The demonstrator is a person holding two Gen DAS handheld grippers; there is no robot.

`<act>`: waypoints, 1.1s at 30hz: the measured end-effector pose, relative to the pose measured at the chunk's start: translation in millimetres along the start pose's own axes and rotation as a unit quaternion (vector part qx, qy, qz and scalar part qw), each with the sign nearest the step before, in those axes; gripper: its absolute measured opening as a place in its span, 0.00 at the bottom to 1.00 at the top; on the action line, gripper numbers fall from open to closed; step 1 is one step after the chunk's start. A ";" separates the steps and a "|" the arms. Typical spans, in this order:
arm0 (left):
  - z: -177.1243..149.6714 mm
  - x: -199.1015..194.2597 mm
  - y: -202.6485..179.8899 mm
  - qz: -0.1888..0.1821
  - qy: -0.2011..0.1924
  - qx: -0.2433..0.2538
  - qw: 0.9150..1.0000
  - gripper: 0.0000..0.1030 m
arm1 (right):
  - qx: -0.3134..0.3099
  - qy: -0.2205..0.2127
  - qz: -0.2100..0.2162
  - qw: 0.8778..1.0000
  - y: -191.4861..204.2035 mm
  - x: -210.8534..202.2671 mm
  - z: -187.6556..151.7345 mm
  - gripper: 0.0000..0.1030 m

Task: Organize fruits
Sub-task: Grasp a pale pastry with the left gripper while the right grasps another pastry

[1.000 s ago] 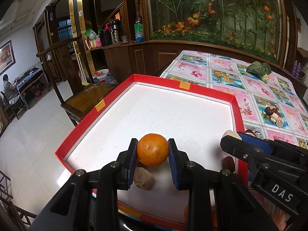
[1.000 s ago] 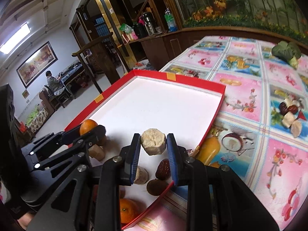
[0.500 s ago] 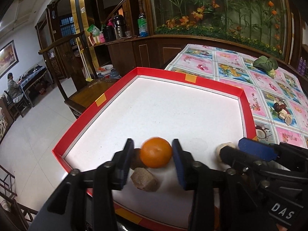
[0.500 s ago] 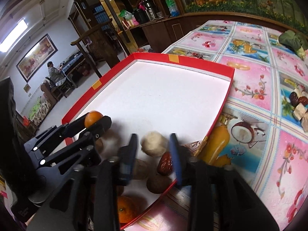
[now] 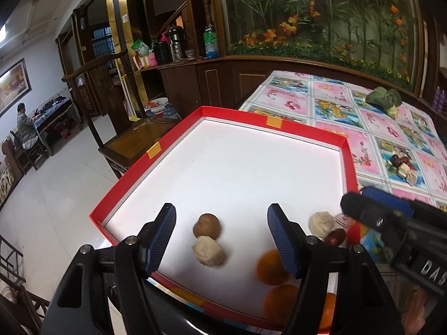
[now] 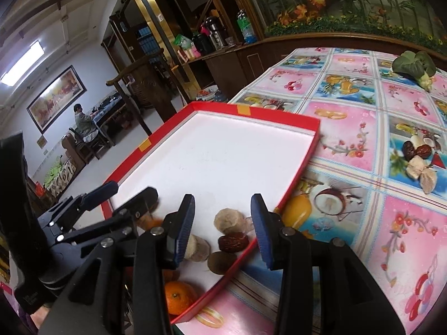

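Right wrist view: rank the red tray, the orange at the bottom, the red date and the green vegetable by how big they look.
1. red tray, by far.
2. green vegetable and orange: look alike; the vegetable lies far off, the orange near and partly hidden, so no ranking.
3. red date, smallest.

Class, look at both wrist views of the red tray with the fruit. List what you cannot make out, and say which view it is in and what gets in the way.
- Left wrist view: the oranges are motion-blurred and partly behind the left tool's right finger.
- Right wrist view: the pale chunk is half hidden by the right tool's left finger.
- Right wrist view: the orange beside the left tool is blurred and mostly covered.
- Both views: the red tray's near corner is hidden behind the tools.
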State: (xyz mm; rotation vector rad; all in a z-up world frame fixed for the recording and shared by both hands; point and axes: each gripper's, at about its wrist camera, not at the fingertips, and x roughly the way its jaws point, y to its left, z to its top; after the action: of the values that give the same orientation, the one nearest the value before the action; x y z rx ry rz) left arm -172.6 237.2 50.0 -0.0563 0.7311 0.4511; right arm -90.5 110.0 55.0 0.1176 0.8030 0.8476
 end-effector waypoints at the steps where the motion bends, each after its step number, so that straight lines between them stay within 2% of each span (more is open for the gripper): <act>1: 0.6 -1.8 -2.4 0.000 -0.001 0.002 1.000 0.66 | 0.002 -0.003 0.000 1.000 -3.1 -3.4 0.7 0.43; 9: 1.9 -17.0 -21.3 -0.010 -0.012 0.024 1.000 0.69 | 0.022 -0.023 -0.027 0.999 -44.7 -30.5 9.9 0.43; 17: 5.9 -28.9 -52.9 -0.045 -0.015 0.052 0.998 0.73 | 0.032 -0.046 -0.088 0.995 -125.5 -80.2 24.4 0.44; 19: 7.5 -32.1 -67.2 -0.057 -0.017 0.067 0.996 0.75 | 0.021 -0.035 -0.105 0.994 -144.5 -86.3 25.8 0.53; 22: 9.9 -33.1 -90.1 -0.077 -0.015 0.089 0.993 0.76 | 0.006 -0.017 -0.115 0.993 -175.1 -90.6 21.1 0.53; 24: 12.9 -30.6 -110.3 -0.093 -0.010 0.105 0.990 0.76 | 0.021 0.006 -0.113 0.993 -190.5 -85.4 17.0 0.53; 28: 18.4 -20.6 -138.9 -0.113 0.002 0.123 0.986 0.76 | 0.007 0.023 -0.117 0.993 -187.1 -73.1 18.9 0.53; 30: 20.2 -14.3 -150.1 -0.117 0.008 0.127 0.985 0.76 | 0.007 0.029 -0.098 0.995 -184.9 -67.5 20.1 0.53; 33: 22.9 -3.3 -163.4 -0.119 0.022 0.132 0.984 0.76 | -0.001 0.043 -0.107 0.993 -180.8 -53.8 21.3 0.53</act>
State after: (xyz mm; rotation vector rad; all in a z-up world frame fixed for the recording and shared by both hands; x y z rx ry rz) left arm -92.2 93.1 52.0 0.0940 0.8114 0.1226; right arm 15.6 -45.6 30.1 -0.0067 0.8786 0.6536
